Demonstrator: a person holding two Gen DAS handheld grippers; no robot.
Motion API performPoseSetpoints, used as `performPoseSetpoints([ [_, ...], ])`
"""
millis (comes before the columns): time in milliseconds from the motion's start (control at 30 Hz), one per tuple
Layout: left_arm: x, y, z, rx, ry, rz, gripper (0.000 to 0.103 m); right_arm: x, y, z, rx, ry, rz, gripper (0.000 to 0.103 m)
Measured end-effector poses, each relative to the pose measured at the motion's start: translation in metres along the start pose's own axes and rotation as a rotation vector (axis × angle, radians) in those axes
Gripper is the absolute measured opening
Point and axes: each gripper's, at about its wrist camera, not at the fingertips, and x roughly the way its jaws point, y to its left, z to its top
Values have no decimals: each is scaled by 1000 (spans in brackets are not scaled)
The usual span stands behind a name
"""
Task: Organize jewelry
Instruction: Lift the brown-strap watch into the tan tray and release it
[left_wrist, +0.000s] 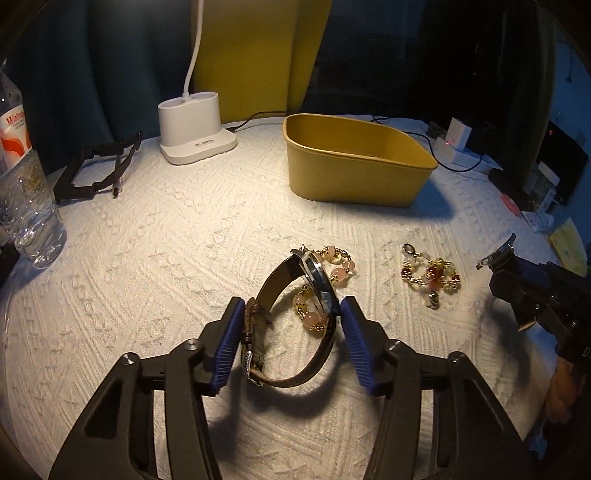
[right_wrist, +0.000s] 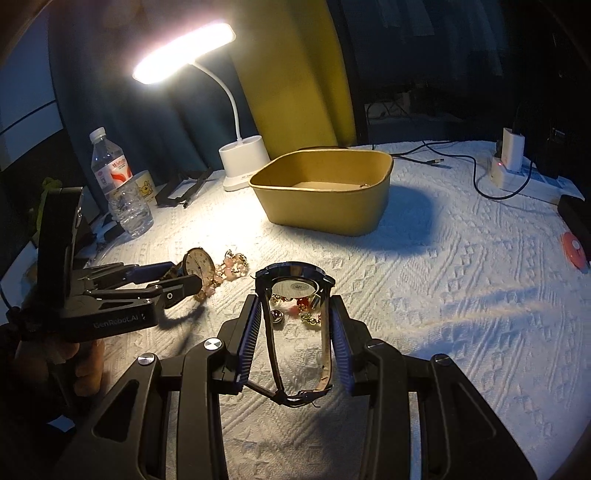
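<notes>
Left hand-held gripper (left_wrist: 291, 334): blue pads closed against a brown-strap wristwatch (left_wrist: 295, 325), held low over the tabletop.
Right hand-held gripper (right_wrist: 295, 332): pads pressed on both strap sides of a dark wristwatch (right_wrist: 293, 314), case pointing forward.
Left hand (right_wrist: 79, 363): wrapped around the handle.

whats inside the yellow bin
The right wrist view shows the yellow bin with a bare tan floor and maybe a thin item by its far wall; the near wall covers the front floor.

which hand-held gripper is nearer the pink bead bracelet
Left. The left hand-held gripper holds the brown-strap watch right over the pink bead bracelet; the right hand-held gripper is off to its right.
</notes>
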Motion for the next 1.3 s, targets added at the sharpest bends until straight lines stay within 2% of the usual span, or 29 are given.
performPoseSetpoints([
  [400, -23, -17, 17, 20, -64, -33, 50, -13, -5, 7, 4, -40, -16, 37],
  [733, -38, -28, 43, 43, -128, -37, 47, -15, -18, 21, 8, -69, -24, 37],
  [1300, -22, -38, 92, 65, -197, -79, 46, 8, -49, 64, -10, -97, -50, 37],
])
